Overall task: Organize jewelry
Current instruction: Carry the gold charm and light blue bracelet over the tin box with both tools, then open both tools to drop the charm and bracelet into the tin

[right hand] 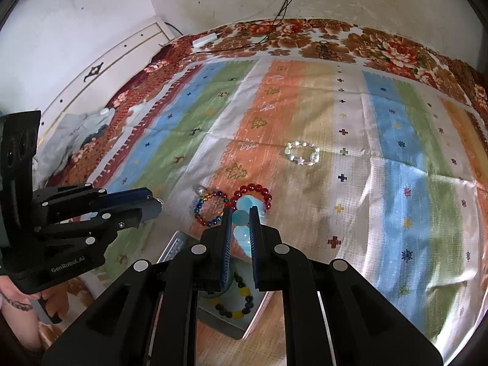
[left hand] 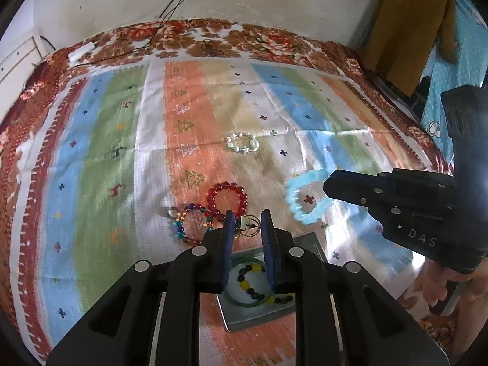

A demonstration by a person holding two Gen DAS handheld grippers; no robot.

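While gripping pale blue bead bracelet [right hand: 241,218] between narrow-set fingers, right gripper [right hand: 241,213] hovers just beyond metal tray [right hand: 241,324], nearer to it than to loose pieces; drop lies back and below. Left gripper [left hand: 247,216] pinches thin gold hoop earring [left hand: 249,225], likewise above tray's far edge. Tray already holds green bangle [left hand: 241,300] and yellow-black bead bracelet [right hand: 235,305]. Red bracelet [left hand: 227,198], multicolour bracelet [left hand: 189,224], pearly bracelet [left hand: 243,143] lie apart on striped cloth [left hand: 100,152] over floral bedspread [left hand: 268,41] by wall

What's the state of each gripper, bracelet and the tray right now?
left gripper: shut on gold earring
right gripper: shut on light blue bracelet, lifted
red bracelet: on cloth
multicolor bracelet: on cloth, beside red
pearl bracelet: on cloth, apart
tray: holds green bangle, yellow-black bracelet
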